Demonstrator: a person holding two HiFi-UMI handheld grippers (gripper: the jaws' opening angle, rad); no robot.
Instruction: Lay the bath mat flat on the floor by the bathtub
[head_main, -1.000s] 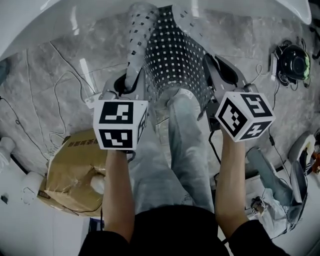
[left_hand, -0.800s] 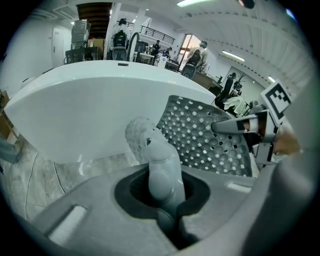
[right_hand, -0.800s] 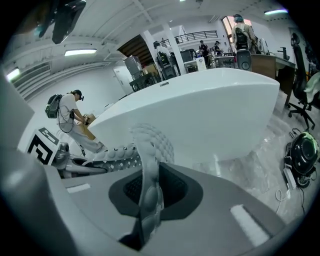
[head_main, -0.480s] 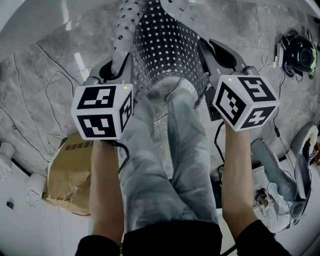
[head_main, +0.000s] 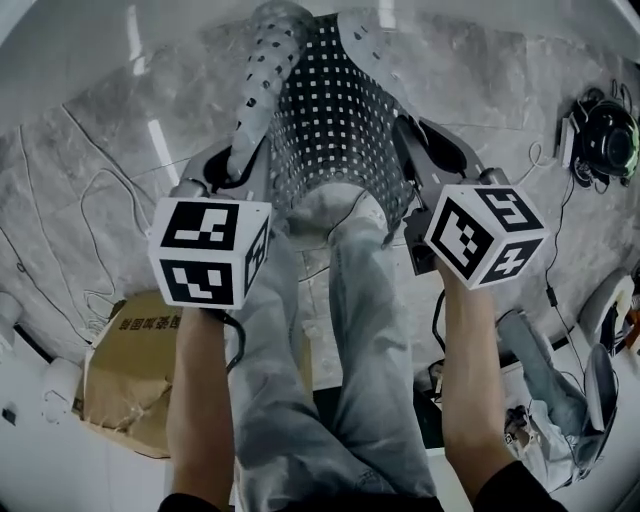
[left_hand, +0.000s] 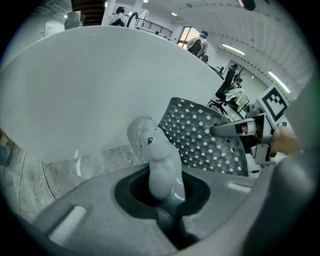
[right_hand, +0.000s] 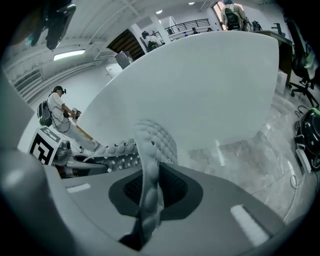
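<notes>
Left hand-held gripper (head_main: 238, 165): jaws pressed onto a rolled corner of the bath mat (head_main: 335, 120); its own view shows the fold wedged between them. Right hand-held gripper (head_main: 408, 130): clamped the same way on the opposite corner, with the mat edge-on in the gap. The two sit about level, neither nearer the mat.

The held edge spans left to right between them. The mat's long axis drops from that edge, ahead of the person's legs (head_main: 340, 330), down and away toward the tub. The mat sags, side edges curled inward; not flat.

The free end is past the grippers, over the floor (head_main: 110, 170); contact there cannot be read. The bathtub (head_main: 70, 50) wall runs just beyond, roughly parallel to the held edge.

Judgement: lower both together, free end first.
</notes>
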